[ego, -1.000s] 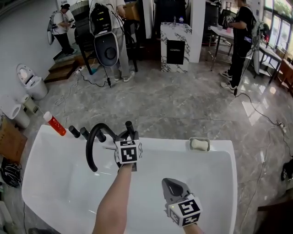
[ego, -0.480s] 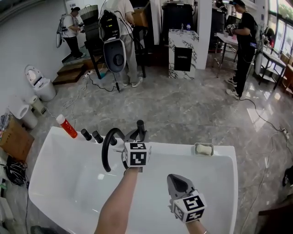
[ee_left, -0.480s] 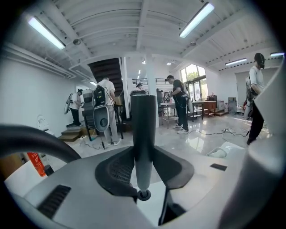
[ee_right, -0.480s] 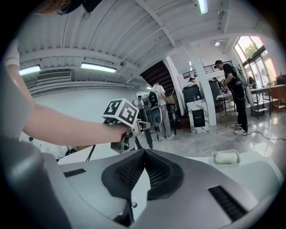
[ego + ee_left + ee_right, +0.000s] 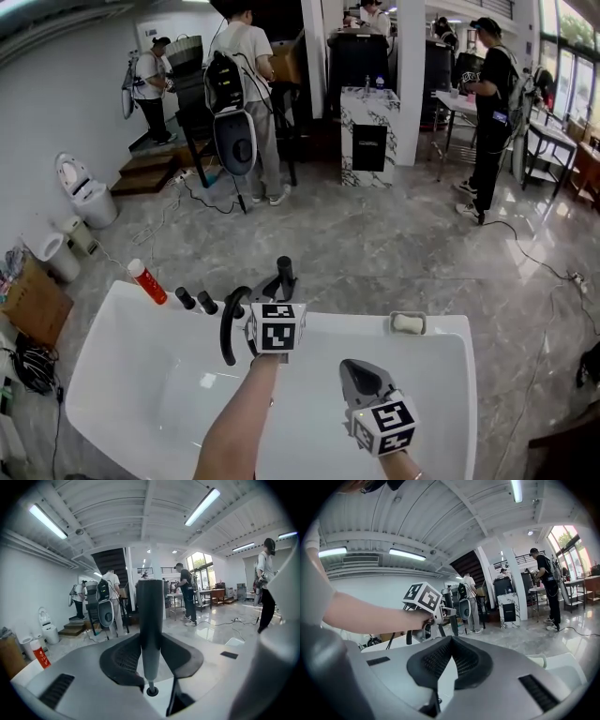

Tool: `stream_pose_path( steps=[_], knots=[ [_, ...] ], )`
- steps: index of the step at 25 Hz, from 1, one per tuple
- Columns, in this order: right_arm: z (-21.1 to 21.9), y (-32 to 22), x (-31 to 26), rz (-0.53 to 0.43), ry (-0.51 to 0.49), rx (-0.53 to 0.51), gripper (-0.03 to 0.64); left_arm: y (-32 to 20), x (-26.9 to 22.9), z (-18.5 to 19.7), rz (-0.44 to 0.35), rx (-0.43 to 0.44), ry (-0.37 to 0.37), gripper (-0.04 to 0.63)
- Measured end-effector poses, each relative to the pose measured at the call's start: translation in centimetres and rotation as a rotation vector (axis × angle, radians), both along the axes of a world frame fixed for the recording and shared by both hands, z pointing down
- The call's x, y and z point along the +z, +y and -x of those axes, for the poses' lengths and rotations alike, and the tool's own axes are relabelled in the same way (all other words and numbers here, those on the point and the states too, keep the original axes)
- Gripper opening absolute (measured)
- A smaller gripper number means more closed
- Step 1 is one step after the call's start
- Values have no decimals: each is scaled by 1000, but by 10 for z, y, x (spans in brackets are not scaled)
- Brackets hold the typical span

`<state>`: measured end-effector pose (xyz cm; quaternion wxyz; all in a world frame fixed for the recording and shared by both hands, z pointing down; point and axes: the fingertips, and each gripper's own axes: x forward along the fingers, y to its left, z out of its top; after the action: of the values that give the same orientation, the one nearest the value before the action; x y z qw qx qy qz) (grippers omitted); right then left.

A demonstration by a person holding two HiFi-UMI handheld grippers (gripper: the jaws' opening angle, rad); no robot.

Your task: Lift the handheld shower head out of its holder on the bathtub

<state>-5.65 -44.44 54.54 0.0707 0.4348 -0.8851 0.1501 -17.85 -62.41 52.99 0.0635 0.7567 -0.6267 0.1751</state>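
The black handheld shower head [image 5: 285, 270] is a slim upright wand, and my left gripper [image 5: 276, 292] is shut on it over the far rim of the white bathtub [image 5: 441, 375]. Its black hose [image 5: 228, 330] loops down to the left of the gripper. In the left gripper view the wand [image 5: 150, 634] stands clamped between the dark pads. My right gripper [image 5: 352, 369] hovers over the tub basin, nearer and to the right, shut and holding nothing. From the right gripper view I see the left gripper [image 5: 440, 616] with the wand [image 5: 453, 618]. The holder is hidden.
A red bottle [image 5: 148, 281] and two black knobs [image 5: 186, 298] stand on the tub's far left rim, a soap dish [image 5: 409, 323] on its far right rim. Toilets [image 5: 84, 192], a marble pedestal [image 5: 367, 127] and several people stand beyond on the grey floor.
My left gripper has risen with the shower head in its grip, drawing the hose loop up. The right gripper has risen too, still shut and empty.
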Motion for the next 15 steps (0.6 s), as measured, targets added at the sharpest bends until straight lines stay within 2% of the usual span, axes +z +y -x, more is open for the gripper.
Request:
stream_pose_path(
  steps=[9, 15],
  knots=[
    [-30, 19, -77, -60, -10, 12, 6, 31, -100, -33, -87, 27, -27, 147],
    [-39, 42, -125, -98, -16, 9, 6, 59, -157, -48, -119, 37, -23, 147]
  ],
)
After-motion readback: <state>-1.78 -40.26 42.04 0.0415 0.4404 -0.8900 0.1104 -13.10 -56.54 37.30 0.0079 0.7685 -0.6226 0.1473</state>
